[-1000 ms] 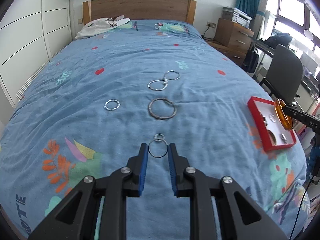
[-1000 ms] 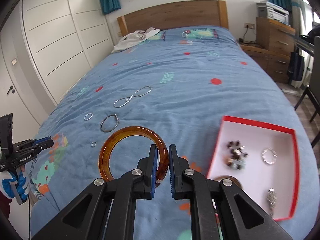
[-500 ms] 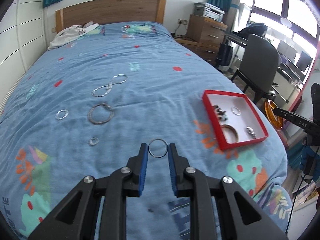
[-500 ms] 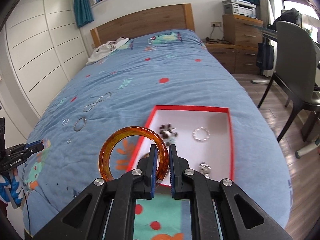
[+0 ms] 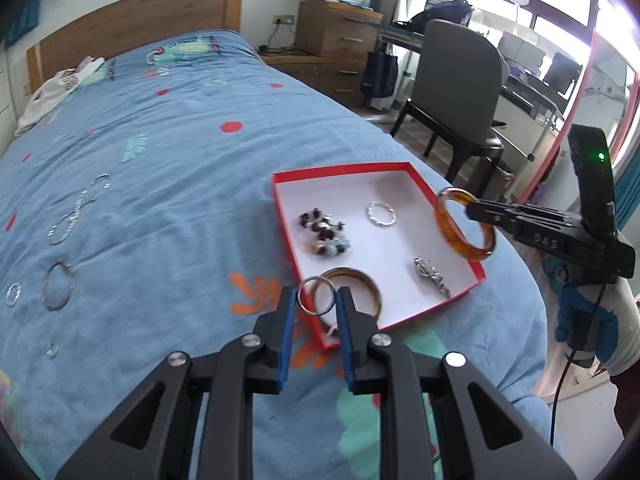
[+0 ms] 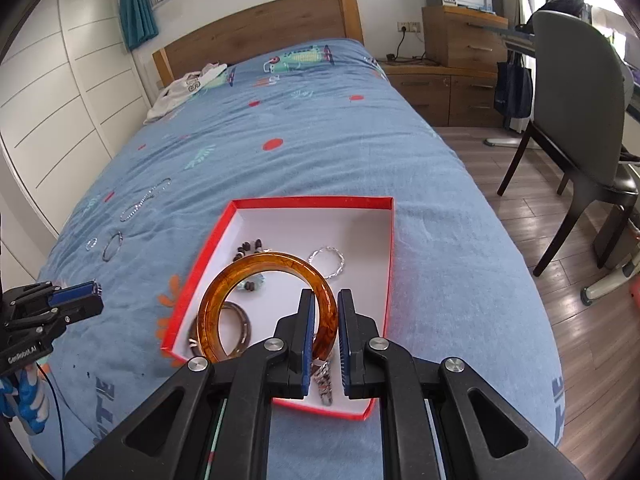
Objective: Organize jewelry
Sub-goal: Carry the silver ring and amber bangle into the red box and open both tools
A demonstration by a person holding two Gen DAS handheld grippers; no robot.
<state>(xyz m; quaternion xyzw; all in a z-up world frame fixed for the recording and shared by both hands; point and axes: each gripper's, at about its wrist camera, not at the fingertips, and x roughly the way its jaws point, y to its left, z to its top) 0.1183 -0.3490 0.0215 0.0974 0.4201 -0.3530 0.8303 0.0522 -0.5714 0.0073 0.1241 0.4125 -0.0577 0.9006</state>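
Observation:
My left gripper [image 5: 316,300] is shut on a thin silver ring [image 5: 315,285] and holds it over the near corner of the red box [image 5: 344,168]. My right gripper [image 6: 323,316] is shut on an amber bangle [image 6: 256,268] above the same box [image 6: 312,201]; the bangle also shows in the left wrist view [image 5: 456,236]. In the box lie a brown bangle [image 5: 370,284], a bead bracelet [image 5: 324,234], a twisted silver ring [image 5: 381,213] and a small silver piece [image 5: 432,274].
On the blue bedspread to the left lie a silver chain [image 5: 78,210], a large silver hoop [image 5: 58,284], a small twisted ring [image 5: 13,294] and a tiny ring [image 5: 52,349]. A grey chair [image 6: 580,120] and wooden drawers [image 6: 460,40] stand right of the bed.
Both grippers have swung right and come over the red box, each still holding its piece. The box now lies close under both.

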